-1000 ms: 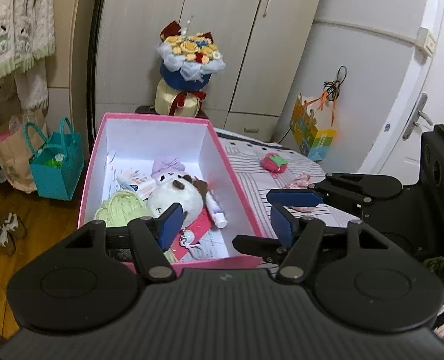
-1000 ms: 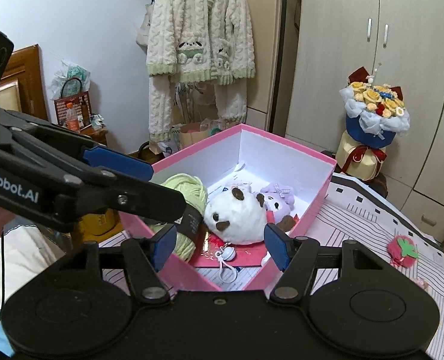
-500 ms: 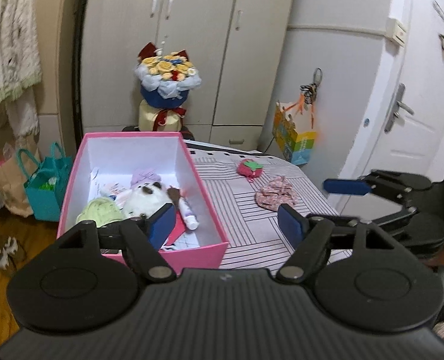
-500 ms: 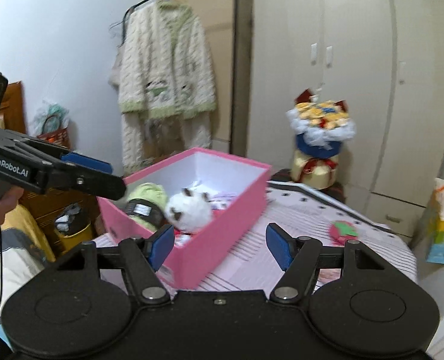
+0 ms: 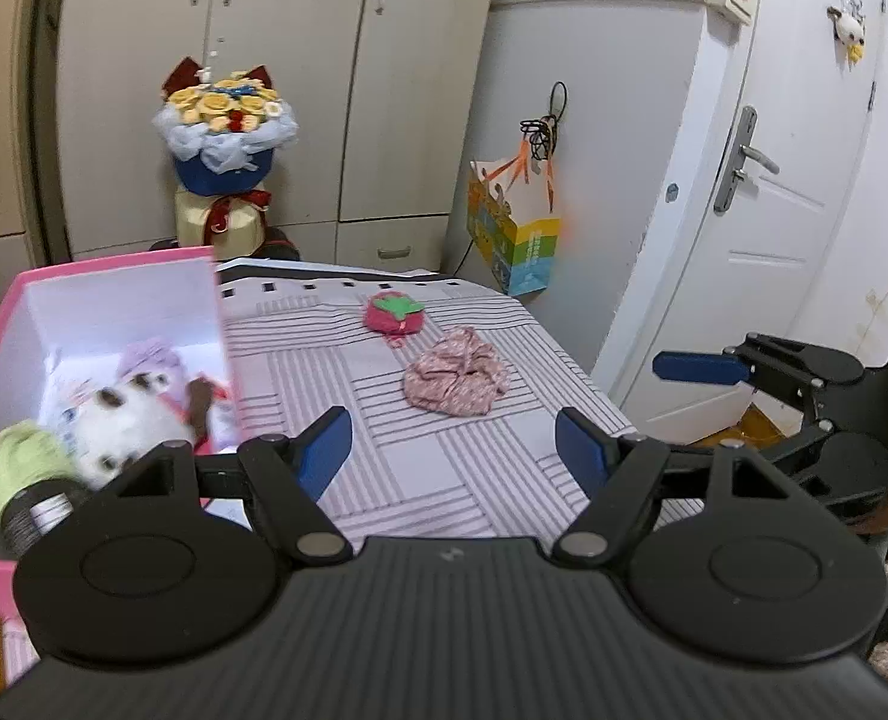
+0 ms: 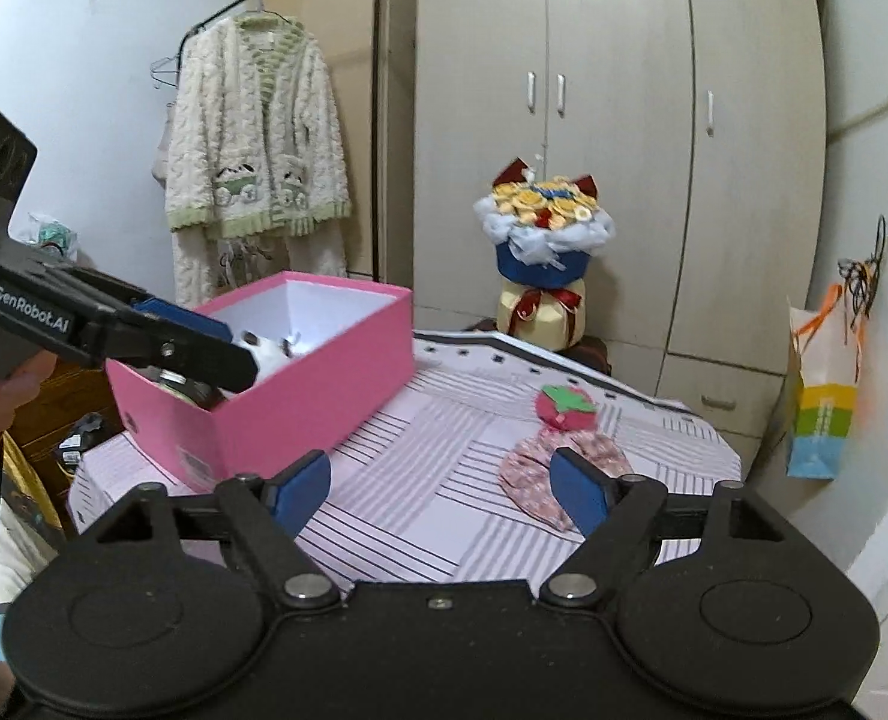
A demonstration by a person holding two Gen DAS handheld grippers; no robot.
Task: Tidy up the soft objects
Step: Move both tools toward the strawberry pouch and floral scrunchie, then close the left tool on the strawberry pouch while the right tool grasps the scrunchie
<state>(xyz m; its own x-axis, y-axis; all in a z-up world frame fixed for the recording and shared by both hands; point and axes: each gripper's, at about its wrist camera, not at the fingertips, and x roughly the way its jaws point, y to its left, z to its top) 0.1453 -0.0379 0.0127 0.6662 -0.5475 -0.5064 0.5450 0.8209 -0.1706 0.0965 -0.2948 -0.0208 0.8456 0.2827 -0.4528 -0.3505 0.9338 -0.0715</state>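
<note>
A pink box [image 5: 114, 261] [image 6: 300, 396] stands at the left of the striped table [image 5: 444, 480] [image 6: 420, 510]. Inside lie a white plush toy [image 5: 126, 426], a green yarn ball [image 5: 15, 471] and a lilac plush [image 5: 147, 354]. A red strawberry plush [image 5: 393, 312] [image 6: 564, 405] and a pink floral scrunchie [image 5: 456, 381] [image 6: 531, 471] rest on the cloth beyond the box. My left gripper [image 5: 453, 450] is open and empty over the cloth, short of the scrunchie. My right gripper [image 6: 441, 486] is empty, its jaws opening, with the scrunchie just ahead of the right finger.
A flower bouquet [image 5: 225, 120] [image 6: 543, 228] stands behind the table before the wardrobe [image 5: 300, 78]. A colourful paper bag [image 5: 513, 228] [image 6: 822, 414] hangs at the right, near a white door [image 5: 762, 210]. A cream cardigan [image 6: 255, 138] hangs at the left.
Both grippers swung right, away from over the pink box toward the open cloth with the scrunchie and strawberry. Both sets of jaws stand wider than before.
</note>
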